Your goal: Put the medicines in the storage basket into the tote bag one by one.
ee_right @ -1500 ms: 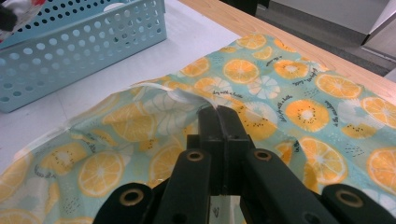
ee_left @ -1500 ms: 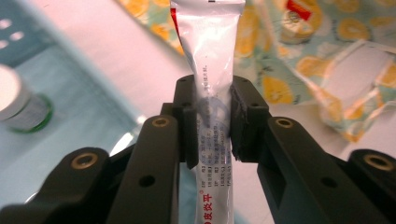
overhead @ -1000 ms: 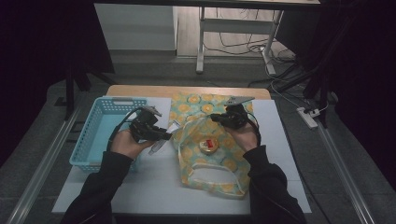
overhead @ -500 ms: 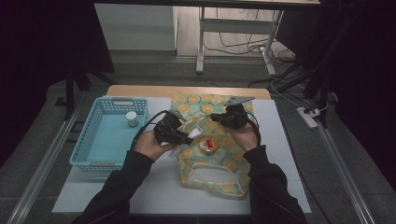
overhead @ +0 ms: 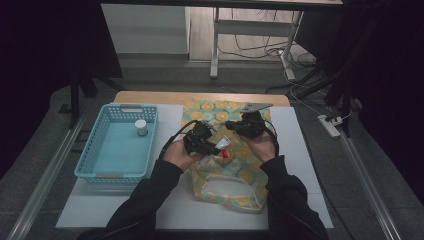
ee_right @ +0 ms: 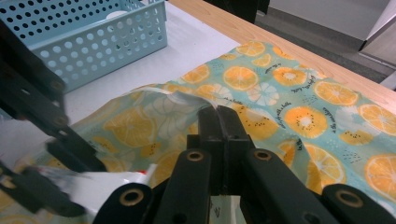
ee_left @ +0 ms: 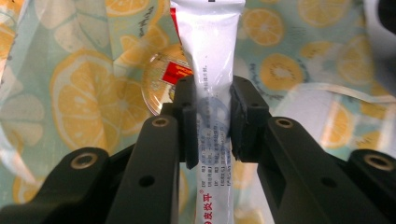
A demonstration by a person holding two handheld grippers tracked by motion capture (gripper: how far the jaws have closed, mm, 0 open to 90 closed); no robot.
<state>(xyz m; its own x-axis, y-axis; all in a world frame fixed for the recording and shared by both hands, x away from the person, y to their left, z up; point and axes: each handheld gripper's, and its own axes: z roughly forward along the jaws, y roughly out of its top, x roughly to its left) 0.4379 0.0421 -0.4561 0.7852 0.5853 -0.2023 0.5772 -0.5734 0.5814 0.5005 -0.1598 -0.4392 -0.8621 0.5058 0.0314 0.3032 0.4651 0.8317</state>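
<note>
- Since the earlier pictures our left tool (overhead: pixel 214 148) has come from beside the blue basket (overhead: pixel 95 160) across to the orange-print bag (overhead: pixel 235 172), and now it is over the bag mouth; the right tool (overhead: pixel 235 126) has stayed where it was.
- We keep the bag flat on the white table (overhead: pixel 170 210). In the right gripper view the right tool (ee_right: pixel 218 112) is clenched on the bag's upper edge (ee_right: pixel 187 100) and lifts it, and this makes the opening.
- Our left tool (ee_left: pixel 208 119) is grasping the white tube (ee_left: pixel 210 56), with the pads pressed on its two sides near the middle, so the long upper part stands out in front of the jaws.
- For this step we think the tube should go in with the free end first, low and almost level with the table, under the lifted edge.
- We should hold the edge high until the tube is well inside. If it drops, the tube may push the cloth together.
- Inside we see a small round thing with a red label (ee_left: pixel 163 79). We should pass beside it, not press on it.
- A small white jar (overhead: pixel 141 127) stands in the basket, well apart from this work.
</note>
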